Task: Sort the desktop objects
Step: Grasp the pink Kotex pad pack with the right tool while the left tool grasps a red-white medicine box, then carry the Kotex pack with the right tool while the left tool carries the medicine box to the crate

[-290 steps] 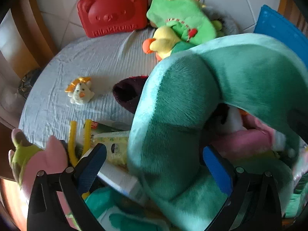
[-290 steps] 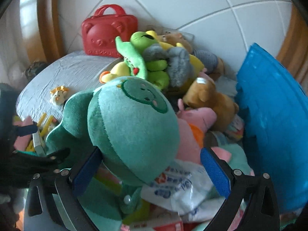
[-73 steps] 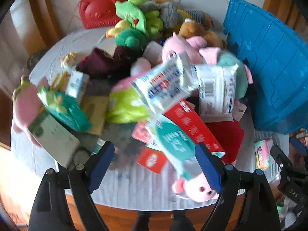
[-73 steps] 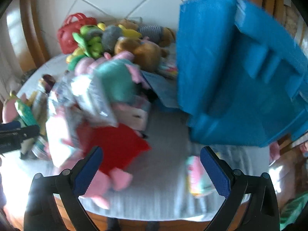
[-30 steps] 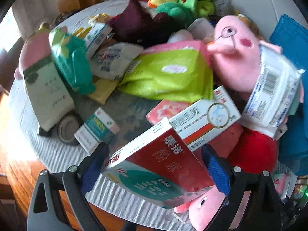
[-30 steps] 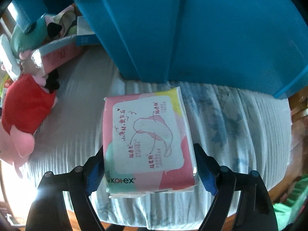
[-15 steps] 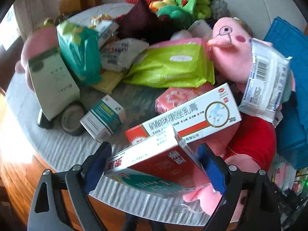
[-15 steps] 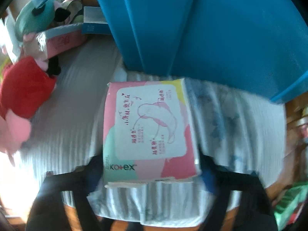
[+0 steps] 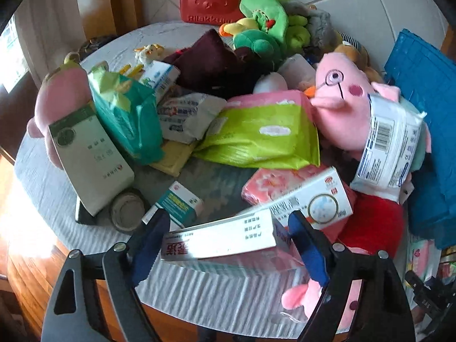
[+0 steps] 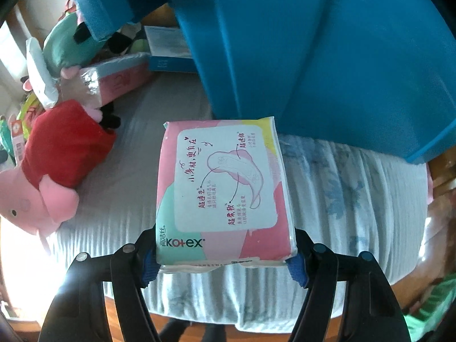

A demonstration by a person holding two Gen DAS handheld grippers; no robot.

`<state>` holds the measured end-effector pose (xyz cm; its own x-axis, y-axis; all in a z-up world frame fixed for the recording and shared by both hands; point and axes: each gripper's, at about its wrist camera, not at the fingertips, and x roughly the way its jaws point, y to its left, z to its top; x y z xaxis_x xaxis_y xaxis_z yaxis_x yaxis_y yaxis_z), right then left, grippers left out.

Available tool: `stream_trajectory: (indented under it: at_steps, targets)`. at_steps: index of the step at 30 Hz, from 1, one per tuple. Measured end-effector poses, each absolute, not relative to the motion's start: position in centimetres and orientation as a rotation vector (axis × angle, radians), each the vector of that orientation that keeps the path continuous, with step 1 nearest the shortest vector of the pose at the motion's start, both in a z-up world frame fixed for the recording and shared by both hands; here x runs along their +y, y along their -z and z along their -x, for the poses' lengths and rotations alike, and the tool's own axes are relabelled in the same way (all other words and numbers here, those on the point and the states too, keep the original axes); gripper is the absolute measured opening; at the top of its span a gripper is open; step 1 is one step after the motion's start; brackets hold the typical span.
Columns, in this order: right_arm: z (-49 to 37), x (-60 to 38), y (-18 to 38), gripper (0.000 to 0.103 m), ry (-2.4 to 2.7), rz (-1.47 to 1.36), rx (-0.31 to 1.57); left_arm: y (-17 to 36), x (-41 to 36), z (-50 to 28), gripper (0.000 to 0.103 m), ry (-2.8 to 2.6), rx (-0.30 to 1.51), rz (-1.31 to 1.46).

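— Round table under a grey ribbed cloth, white tiled wall behind. What does the left wrist view show at the jaws?

— The left gripper clamps a long white medicine box by its two ends, one blue pad on each. The box lies crosswise between the jaws, red lettering at its left end.

— And beyond the jaws?

— Just ahead of the right jaw lies a second white box with an orange stripe, resting on a pink floral pack. Ahead of the left jaw sits a small teal-and-white box. Farther out, a lime-green pack lies in the middle, a pink pig plush to the right, and a blue crate at the far right.

— Now the right wrist view?

— The right gripper pinches a pink Kotex pad pack at its near edge, both blue pads pressed to its sides. Whether the pack touches the cloth, I cannot tell. Straight ahead of the jaws rises the blue crate. Left of the jaws lies the pig plush in its red dress.
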<state>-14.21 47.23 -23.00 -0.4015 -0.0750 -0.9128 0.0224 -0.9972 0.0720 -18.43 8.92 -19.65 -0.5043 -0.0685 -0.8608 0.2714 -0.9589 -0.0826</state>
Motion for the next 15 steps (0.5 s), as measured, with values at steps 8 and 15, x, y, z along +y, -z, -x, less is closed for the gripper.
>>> stream_trajectory:
  at_steps: [8,15]
  targets:
    - [13.7,45.8,21.6,0.071,2.587,-1.671,-0.056,19.2,7.7,17.9,0.083,2.544,0.276,-1.435]
    - [13.0,43.4,18.5,0.071,2.587,-1.594,-0.015,16.2,7.3,17.0,0.083,2.604,0.253,-1.365]
